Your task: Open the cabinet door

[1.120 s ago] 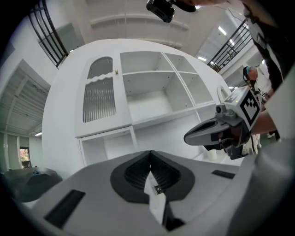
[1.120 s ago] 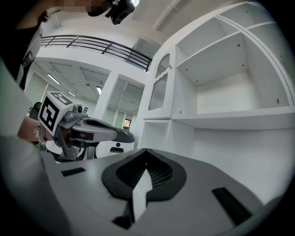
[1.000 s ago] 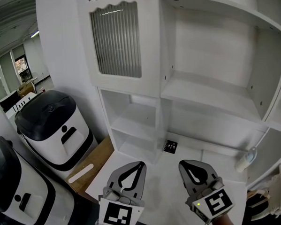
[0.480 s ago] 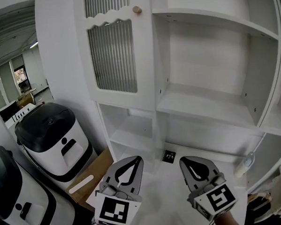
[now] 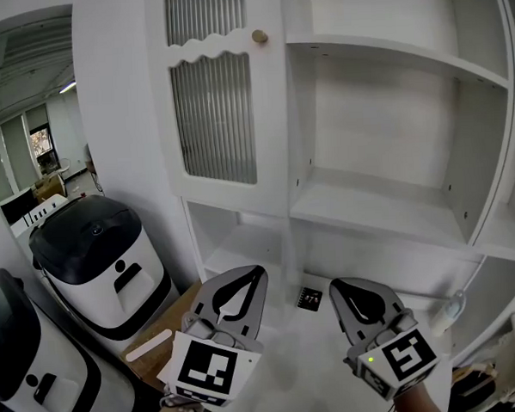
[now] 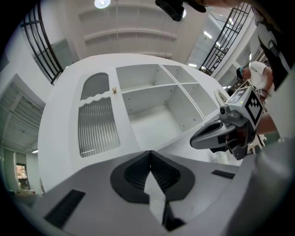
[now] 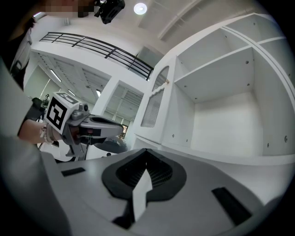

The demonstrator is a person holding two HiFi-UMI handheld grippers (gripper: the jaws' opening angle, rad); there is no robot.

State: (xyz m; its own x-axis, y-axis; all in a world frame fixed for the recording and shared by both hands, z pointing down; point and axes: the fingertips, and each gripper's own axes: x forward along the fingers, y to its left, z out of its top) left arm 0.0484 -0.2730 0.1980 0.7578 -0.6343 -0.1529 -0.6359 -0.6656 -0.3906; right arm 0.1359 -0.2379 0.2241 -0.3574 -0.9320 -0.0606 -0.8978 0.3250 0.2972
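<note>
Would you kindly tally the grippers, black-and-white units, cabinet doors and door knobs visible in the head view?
Grippers: 2 (left gripper, right gripper)
Black-and-white units: 2
Cabinet doors: 1
Door knobs: 1
Total: 6

L hand-held gripper (image 5: pixel 259 272): grey/blk, b/w marker cube (image 5: pixel 205 380) | R hand-held gripper (image 5: pixel 338 288): same, grn LED (image 5: pixel 370 359)
</note>
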